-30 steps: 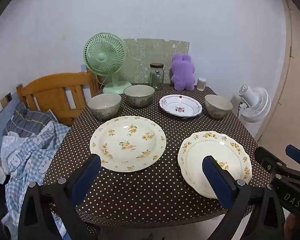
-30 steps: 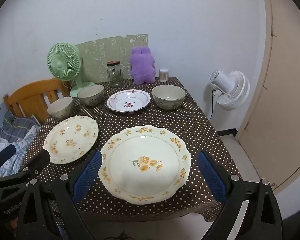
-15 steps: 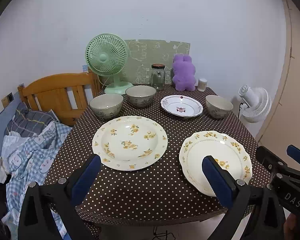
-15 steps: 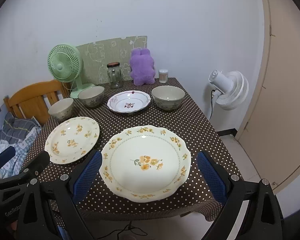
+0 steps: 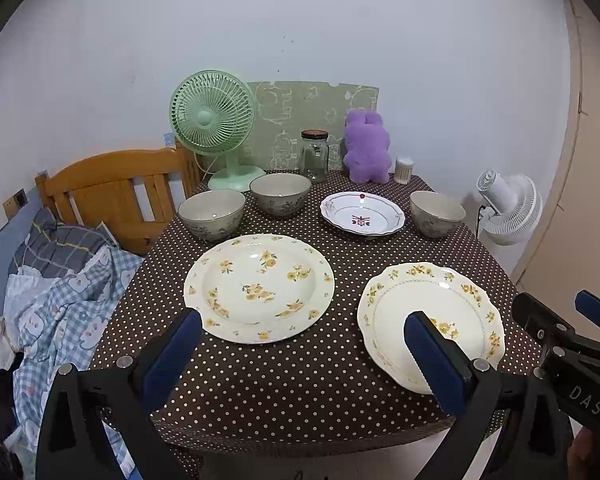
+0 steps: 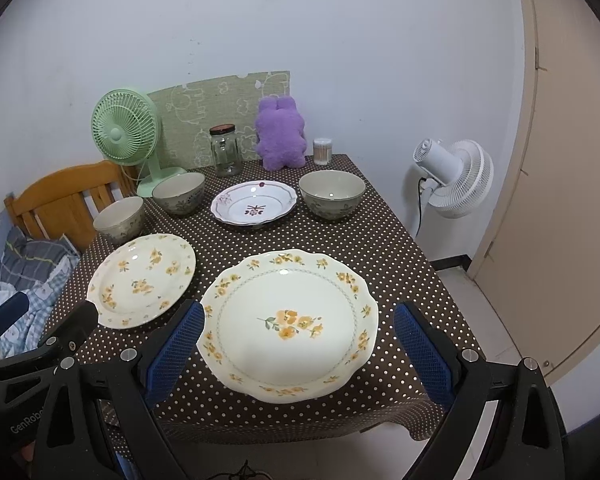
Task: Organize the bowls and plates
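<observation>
On the brown dotted table [image 5: 300, 384] lie two cream plates with yellow flowers: a round one [image 5: 259, 286] [image 6: 140, 278] at front left and a scalloped one [image 5: 430, 320] [image 6: 288, 322] at front right. Behind them stand a white plate with a red motif [image 5: 362, 218] [image 6: 254, 207] and three grey-green bowls [image 5: 212, 214] [image 5: 280, 199] [image 5: 437, 213]. My left gripper [image 5: 302, 360] hangs open at the near table edge in front of the round plate. My right gripper [image 6: 296, 354] is open too, its blue pads on either side of the scalloped plate's near rim, holding nothing.
A green fan [image 5: 214, 128], a glass jar [image 5: 314, 155], a purple plush toy [image 5: 366, 148] and a small toothpick pot [image 5: 403, 169] line the back edge by the wall. A wooden bed frame [image 5: 112, 194] with bedding lies left; a white fan [image 6: 454, 178] and door stand right.
Both grippers have drawn back and risen slightly, so the table sits a little farther off and more of its front edge shows. Nothing on the table has moved.
</observation>
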Available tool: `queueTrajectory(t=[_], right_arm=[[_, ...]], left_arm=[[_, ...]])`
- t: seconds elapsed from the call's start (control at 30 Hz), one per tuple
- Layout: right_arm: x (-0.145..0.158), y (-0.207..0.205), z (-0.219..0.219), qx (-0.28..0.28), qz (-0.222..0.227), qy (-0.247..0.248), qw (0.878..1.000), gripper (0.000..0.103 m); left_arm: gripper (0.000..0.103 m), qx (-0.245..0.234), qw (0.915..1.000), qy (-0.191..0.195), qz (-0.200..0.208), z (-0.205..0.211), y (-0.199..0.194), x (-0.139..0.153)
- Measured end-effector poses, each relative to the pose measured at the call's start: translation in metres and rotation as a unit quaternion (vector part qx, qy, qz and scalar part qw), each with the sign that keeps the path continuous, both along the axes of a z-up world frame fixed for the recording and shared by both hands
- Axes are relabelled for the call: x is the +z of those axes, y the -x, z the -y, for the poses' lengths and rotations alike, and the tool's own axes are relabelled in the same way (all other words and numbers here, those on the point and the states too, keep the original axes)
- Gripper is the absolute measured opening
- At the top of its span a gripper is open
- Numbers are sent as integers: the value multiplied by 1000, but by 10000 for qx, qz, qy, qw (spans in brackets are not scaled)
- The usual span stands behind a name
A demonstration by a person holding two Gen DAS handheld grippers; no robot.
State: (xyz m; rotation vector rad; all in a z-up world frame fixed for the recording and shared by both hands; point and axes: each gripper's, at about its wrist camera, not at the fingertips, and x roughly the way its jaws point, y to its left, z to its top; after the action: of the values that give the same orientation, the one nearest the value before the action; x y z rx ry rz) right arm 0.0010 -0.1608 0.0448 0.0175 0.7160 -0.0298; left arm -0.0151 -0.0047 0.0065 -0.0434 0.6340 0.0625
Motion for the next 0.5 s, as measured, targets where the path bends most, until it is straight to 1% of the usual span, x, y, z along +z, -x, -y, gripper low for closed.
queueTrajectory(t=[0.5], right_arm=[[0,1,1,-12,11,10,10000,97]], left_arm=[[101,-14,10000,0,34,0,0,3]])
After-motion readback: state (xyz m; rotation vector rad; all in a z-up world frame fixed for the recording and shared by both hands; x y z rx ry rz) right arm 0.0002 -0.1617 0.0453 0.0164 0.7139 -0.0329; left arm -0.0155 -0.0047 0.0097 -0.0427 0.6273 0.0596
